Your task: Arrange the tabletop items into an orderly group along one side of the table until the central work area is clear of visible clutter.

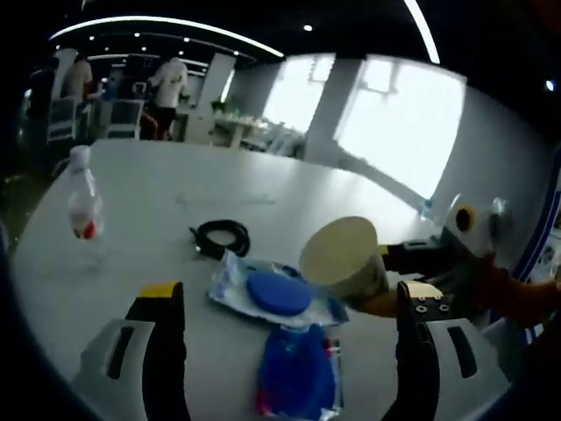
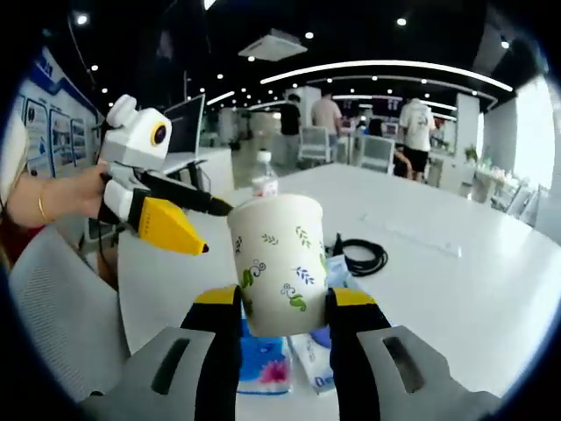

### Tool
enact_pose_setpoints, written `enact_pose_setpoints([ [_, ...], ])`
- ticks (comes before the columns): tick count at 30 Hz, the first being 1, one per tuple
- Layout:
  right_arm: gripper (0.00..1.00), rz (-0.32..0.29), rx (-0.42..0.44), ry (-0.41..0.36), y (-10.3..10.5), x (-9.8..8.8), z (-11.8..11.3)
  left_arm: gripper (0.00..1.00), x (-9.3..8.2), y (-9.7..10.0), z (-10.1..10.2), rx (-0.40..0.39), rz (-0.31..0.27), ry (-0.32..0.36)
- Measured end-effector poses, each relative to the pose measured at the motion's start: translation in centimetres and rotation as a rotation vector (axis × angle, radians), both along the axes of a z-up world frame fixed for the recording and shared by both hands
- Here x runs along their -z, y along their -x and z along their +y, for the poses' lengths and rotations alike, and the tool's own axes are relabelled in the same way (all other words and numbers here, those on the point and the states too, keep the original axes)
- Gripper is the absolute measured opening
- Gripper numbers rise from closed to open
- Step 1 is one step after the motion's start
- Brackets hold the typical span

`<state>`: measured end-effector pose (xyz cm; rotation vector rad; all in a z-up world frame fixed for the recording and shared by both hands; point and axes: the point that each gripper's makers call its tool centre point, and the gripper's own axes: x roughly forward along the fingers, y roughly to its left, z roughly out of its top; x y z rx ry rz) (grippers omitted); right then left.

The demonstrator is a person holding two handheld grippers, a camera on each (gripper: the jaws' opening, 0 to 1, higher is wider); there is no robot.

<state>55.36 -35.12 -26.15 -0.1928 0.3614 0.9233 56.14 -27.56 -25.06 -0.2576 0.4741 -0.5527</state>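
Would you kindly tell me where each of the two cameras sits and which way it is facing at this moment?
Left gripper view: rides on the left gripper, whose jaws stand open, facing across the white table at blue packets, a black cable and a bottle.
Right gripper view: rides on the right gripper, shut on a paper cup; a hand shows at left.
Shared: cup, cable, bottle, packets, table.

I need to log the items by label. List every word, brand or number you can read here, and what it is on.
None can be read.
Paper cup: leaf pattern, no words.
Bottle: red label, blurred.
Blue packets: print too blurred.
Wall posters: too small.
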Motion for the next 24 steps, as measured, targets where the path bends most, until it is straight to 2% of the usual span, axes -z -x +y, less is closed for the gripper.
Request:
enact_pose_setpoints([
  [3, 0.39, 0.007, -0.003, -0.024, 0.2, -0.2, 0.4, 0.94, -0.2, 0.0, -0.4, -0.016, 0.012, 0.054],
  [7, 0.39, 0.015, 0.000, -0.057, 0.3, -0.4, 0.9, 0.82, -0.4, 0.2, -0.8, -0.020, 0.015, 0.086],
  [10, 0.39, 0.021, -0.001, -0.083, 0.3, -0.7, 1.2, 0.78, -0.3, 0.2, -1.3, -0.018, 0.026, 0.104],
  [17, 0.39, 0.040, -0.020, -0.116, 0.4, -0.8, 2.4, 0.62, -0.9, 0.0, -1.8, -0.028, 0.040, 0.201],
  [19, 0.39, 0.037, -0.024, -0.124, 0.4, -0.9, 2.7, 0.54, -0.9, 0.0, -2.0, -0.020, 0.056, 0.221],
  [24, 0.38, 0.023, -0.042, -0.129, 0.7, -1.2, 3.5, 0.50, -0.9, 0.0, -2.0, -0.021, 0.057, 0.237],
])
